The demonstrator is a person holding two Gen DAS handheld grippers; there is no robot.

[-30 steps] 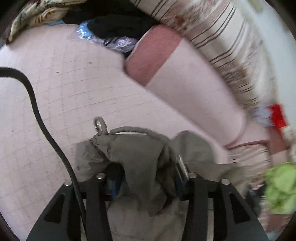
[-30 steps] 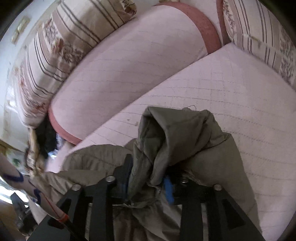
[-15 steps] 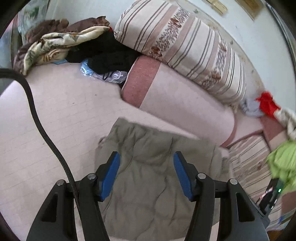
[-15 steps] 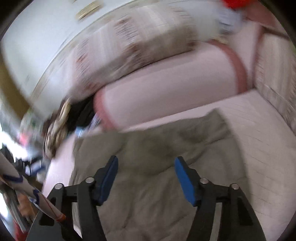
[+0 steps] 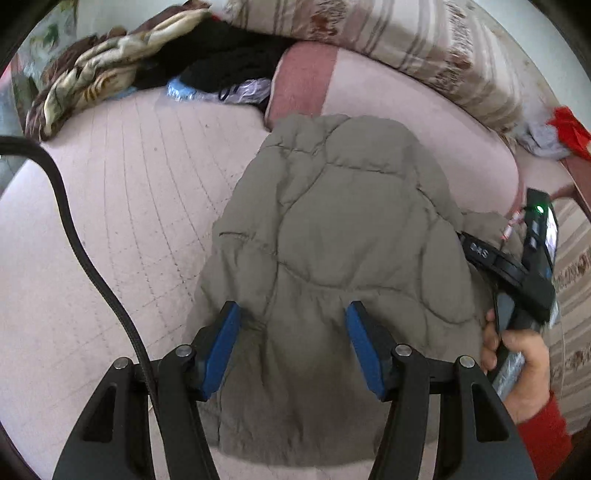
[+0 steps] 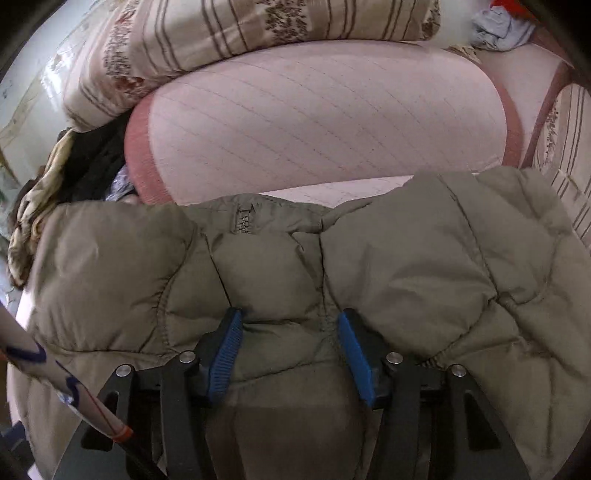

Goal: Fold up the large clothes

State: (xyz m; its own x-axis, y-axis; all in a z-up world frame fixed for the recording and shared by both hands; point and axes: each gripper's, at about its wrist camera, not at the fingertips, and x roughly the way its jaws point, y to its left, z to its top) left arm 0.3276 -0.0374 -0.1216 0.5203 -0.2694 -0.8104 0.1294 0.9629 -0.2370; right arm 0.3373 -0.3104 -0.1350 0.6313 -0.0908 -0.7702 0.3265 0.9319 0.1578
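An olive-grey quilted puffer jacket [image 5: 332, 229] lies folded on the pink sofa seat [image 5: 129, 192]. My left gripper [image 5: 291, 317] is open just above its near part, blue pads apart, holding nothing. In the right wrist view the jacket [image 6: 406, 266] fills the lower frame, its zipper end [image 6: 243, 221] near the far edge. My right gripper [image 6: 288, 325] is open over the jacket, empty. The right gripper's body [image 5: 524, 266] shows in the left wrist view at the jacket's right side, held by a hand in a red sleeve.
A pink bolster cushion [image 6: 325, 122] lies behind the jacket, with a striped floral cushion [image 6: 240, 33] above it. A pile of dark clothes and a patterned blanket [image 5: 92, 74] sits at the sofa's far left. Red and grey cloth [image 5: 557, 129] lies far right. A black cable [image 5: 74, 229] crosses left.
A second ago both grippers were shut on bunched jacket fabric. They let go and opened; the jacket now lies flatter on the seat and both grippers hover close over it.
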